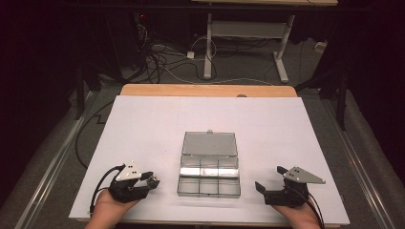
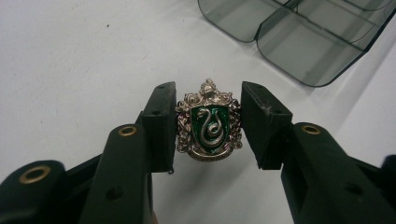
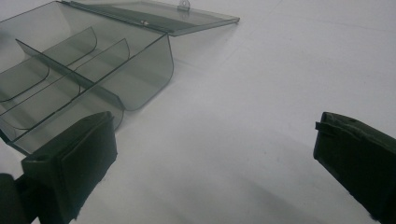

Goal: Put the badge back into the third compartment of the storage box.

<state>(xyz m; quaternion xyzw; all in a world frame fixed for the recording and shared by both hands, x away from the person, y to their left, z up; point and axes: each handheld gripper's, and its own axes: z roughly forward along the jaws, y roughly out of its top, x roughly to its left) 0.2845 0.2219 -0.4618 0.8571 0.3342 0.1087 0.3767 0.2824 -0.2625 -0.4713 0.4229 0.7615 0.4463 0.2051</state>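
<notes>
Nearest the person, the left gripper [image 2: 208, 126] has its two black jaws pressed against the sides of a small metal badge [image 2: 209, 122], a silver crest with a green shield and a coiled snake, held upright just above the white table cover [image 1: 143, 124]. In the high view this gripper [image 1: 154, 181] sits at the near left of the table with the badge [image 1: 154, 180] at its tip, just beside the left edge of the box. The right gripper [image 3: 215, 163] has its jaws wide apart with nothing between them, and it rests at the near right [image 1: 259, 187], close to the box but not touching it. Between the two hands lies a clear smoky plastic box [image 1: 209, 175], divided into small compartments that all look empty, its lid [image 1: 210, 143] folded flat open on the far side. The likely step is dropping the badge into one of the compartments. To do that well, the grip should stay on the crest's side edges, since the hold is narrow and a twist could flip it out. Carry it low over the near wall, centre it above one compartment and clear of the thin dividers [image 3: 70, 70], then part the jaws slowly. The free gripper could steady the light box.
</notes>
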